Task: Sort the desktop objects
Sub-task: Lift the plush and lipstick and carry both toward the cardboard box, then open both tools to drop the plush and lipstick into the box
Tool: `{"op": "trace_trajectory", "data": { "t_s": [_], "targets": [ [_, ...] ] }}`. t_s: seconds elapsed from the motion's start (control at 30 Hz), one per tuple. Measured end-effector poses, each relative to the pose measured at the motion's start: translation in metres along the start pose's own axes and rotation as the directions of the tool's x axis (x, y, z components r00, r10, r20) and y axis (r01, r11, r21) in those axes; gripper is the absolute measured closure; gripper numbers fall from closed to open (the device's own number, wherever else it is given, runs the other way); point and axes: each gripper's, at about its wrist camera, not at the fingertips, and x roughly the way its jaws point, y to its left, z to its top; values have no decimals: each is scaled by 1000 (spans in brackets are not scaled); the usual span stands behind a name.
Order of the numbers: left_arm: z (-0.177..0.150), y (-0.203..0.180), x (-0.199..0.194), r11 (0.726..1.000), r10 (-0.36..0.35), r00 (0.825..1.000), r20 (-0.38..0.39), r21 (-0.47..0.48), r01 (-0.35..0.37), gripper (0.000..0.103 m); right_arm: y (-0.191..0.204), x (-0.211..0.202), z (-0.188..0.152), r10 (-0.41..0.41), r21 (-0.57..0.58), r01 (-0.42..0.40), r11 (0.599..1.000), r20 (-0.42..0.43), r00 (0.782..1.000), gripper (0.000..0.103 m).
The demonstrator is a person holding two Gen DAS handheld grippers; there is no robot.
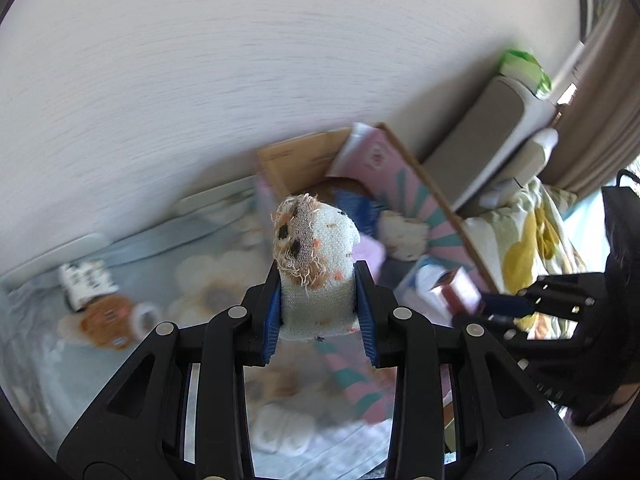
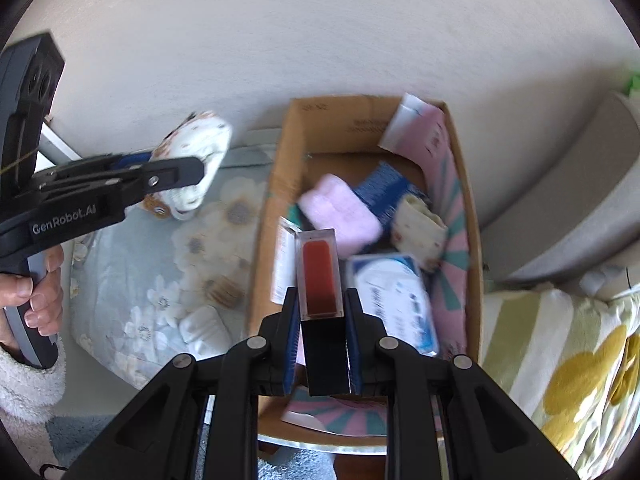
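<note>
Tongs hold something in each hand. The left tongs (image 1: 318, 300) are clamped on a white sock (image 1: 316, 264) with orange and black spots and loose threads at its top. The sock sticks up past the blue pads (image 1: 272, 312). In the right wrist view the same sock (image 2: 196, 148) hangs in the air above a pale blue cloth (image 2: 132, 280) with flowers on it, well to the left of the box (image 2: 272, 208). A hand (image 2: 36, 292) in a fluffy white sleeve (image 2: 28, 384) grips the left handle.

The right tongs (image 2: 322, 316) are clamped on a small clear bottle (image 2: 320, 276) with red stuff inside and a black cap. It is held over the near end of the box.

Inside the box lie a pink pad (image 2: 340, 212), a blue pack (image 2: 384, 192), a rolled cloth (image 2: 420, 228) and a white and blue packet (image 2: 396, 300). Pink paper (image 2: 424, 132) leans in the far corner. Behind the box is a white wall (image 2: 320, 32). To the right lies a cloth with yellow flowers (image 2: 572, 368).
</note>
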Motion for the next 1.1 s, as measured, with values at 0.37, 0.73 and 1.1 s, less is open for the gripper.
{"op": "trace_trajectory", "data": {
  "t_s": [0.37, 0.73, 1.1],
  "targets": [
    [18, -48, 57, 999, 6, 998, -58, 53, -3, 73, -33, 14, -24, 80, 42, -78, 996, -50, 996, 84],
    [22, -41, 84, 999, 49, 992, -118, -16, -51, 18, -22, 30, -24, 73, -26, -76, 997, -80, 994, 57],
    [22, -20, 47, 997, 38, 998, -40, -62, -40, 4, -12, 16, -33, 116, -8, -116, 993, -8, 993, 45]
  ]
}}
